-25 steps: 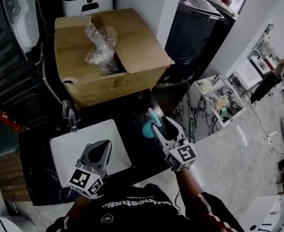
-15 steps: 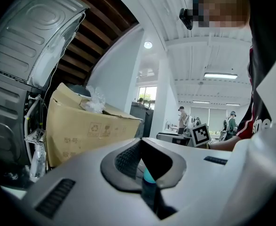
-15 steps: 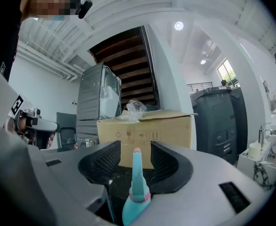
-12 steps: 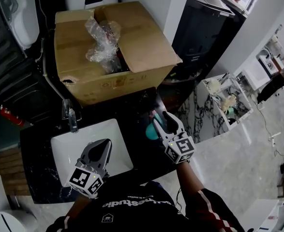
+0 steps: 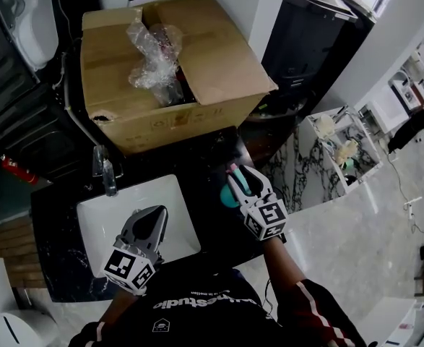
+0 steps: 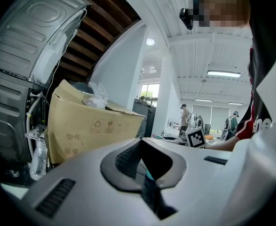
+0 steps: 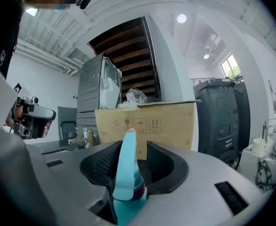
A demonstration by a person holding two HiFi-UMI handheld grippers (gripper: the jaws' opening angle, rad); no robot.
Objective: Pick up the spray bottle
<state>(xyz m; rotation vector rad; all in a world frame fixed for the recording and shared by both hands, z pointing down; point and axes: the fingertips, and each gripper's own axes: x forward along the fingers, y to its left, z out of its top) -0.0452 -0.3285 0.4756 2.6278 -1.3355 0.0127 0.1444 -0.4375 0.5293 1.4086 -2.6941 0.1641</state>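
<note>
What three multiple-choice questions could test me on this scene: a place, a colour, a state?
1. Where is the spray bottle? A in the sink; B between the right tongs; C on the floor.
2. Its colour? A red; B teal; C black.
3. The cardboard box is: A taped shut; B flattened; C open.
B: it sits between the right tongs, whose jaws are closing. B: its head and body show teal. C: flaps stand open, plastic wrap showing.
</note>
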